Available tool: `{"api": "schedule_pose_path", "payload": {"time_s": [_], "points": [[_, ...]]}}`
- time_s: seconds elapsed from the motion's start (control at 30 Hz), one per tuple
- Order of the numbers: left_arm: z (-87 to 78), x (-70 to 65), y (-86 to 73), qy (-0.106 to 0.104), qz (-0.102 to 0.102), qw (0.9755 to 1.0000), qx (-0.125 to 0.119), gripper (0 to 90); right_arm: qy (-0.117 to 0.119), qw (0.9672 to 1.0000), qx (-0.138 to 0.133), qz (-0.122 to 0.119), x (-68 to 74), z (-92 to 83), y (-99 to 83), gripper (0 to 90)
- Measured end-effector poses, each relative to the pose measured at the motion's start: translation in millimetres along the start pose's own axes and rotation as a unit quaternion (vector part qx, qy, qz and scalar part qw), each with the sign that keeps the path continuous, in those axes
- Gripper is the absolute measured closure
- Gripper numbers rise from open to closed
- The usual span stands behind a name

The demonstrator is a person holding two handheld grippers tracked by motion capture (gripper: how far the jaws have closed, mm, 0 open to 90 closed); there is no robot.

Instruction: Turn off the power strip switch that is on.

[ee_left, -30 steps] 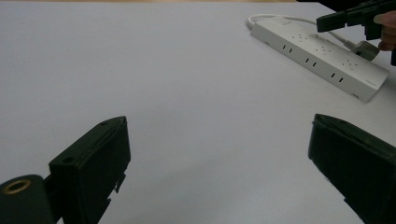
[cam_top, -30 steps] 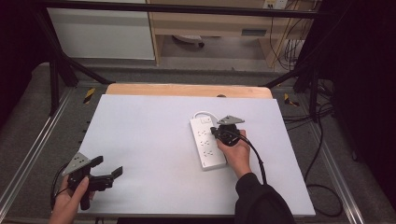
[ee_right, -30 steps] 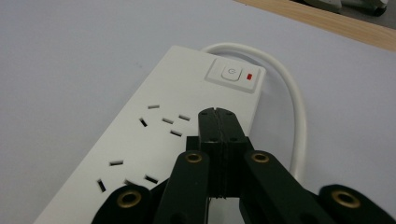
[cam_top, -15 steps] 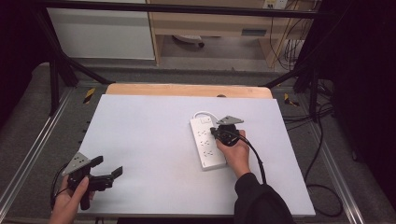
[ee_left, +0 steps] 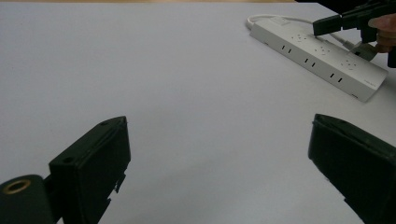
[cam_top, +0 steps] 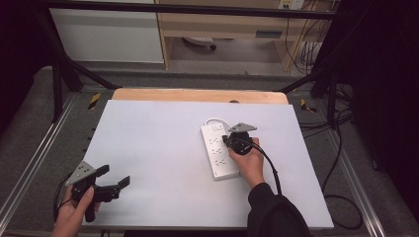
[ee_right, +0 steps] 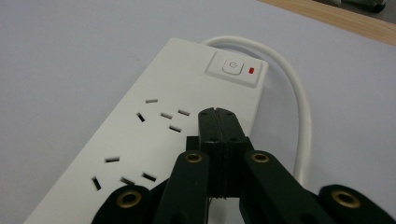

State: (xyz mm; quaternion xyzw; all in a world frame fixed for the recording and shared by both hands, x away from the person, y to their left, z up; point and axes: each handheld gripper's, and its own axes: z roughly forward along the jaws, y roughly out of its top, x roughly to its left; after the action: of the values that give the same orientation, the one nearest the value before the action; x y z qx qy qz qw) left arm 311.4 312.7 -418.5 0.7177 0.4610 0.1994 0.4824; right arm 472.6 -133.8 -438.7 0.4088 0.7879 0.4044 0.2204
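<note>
Standing at the wide white table, I'd say the work in hand is the switch on the power strip, which lies right of centre, lengthwise away from the person, its white cord looping off the far end. The right gripper hovers over the strip with its jaws pressed together on nothing, tips short of the power button with its red indicator beside it. The next move, I judge, calls for a small advance and a downward press squarely on that button. The left gripper waits well apart at the near left corner, jaws spread wide and empty. Nothing blocks the way.
</note>
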Motion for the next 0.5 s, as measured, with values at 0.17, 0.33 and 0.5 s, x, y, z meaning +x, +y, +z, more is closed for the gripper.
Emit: {"api": "schedule_pose_path", "payload": {"time_s": [0.17,0.33,0.5], "points": [[0.1,0.0,0.0,0.0,0.0,1.0,0.0,5.6,-0.001,1.0,0.002,0.0,0.2,0.1,0.3,90.0],[0.2,-0.2,0.1,-0.002,0.001,1.0,0.001,5.6,-0.003,1.0,0.002,-0.002,0.9,0.6,0.4,90.0],[0.0,-0.3,-0.1,-0.001,0.0,1.0,0.001,5.6,-0.007,0.9999,0.003,-0.011,1.6,1.0,0.5,90.0]]}}
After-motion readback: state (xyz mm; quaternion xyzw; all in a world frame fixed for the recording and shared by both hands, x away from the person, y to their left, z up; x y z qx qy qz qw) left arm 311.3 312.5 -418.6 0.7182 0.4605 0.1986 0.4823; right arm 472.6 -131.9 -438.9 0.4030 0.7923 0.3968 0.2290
